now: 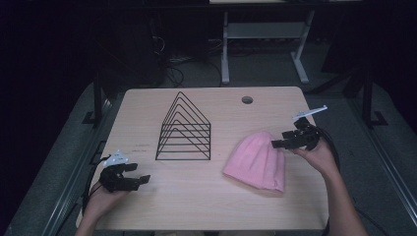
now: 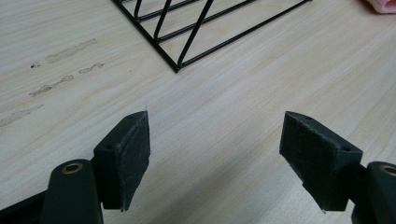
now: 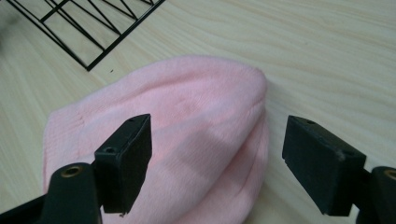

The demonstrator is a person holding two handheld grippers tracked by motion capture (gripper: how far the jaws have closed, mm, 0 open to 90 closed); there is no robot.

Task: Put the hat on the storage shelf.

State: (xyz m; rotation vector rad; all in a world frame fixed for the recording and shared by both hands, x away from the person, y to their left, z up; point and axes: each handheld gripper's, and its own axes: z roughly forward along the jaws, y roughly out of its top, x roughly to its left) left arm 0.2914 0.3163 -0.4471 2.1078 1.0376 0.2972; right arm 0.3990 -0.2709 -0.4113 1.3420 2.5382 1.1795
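A pink knit beanie (image 1: 258,161) lies flat on the wooden table (image 1: 206,206), right of centre. My right gripper (image 1: 279,140) hovers at the beanie's upper right edge, open, with nothing between its jaws. In the right gripper view the beanie (image 3: 187,130) spreads out just beyond the open gripper (image 3: 217,151). My left gripper (image 1: 137,173) is open near the table's front left, over bare wood. In the left gripper view the open gripper (image 2: 217,149) faces the near corner of the wire rack (image 2: 196,32).
A black triangular wire rack (image 1: 184,130) stands in the middle of the table, between the two grippers. A round cable hole (image 1: 247,100) sits near the far edge. Table legs and cables (image 1: 226,49) fill the dark floor behind.
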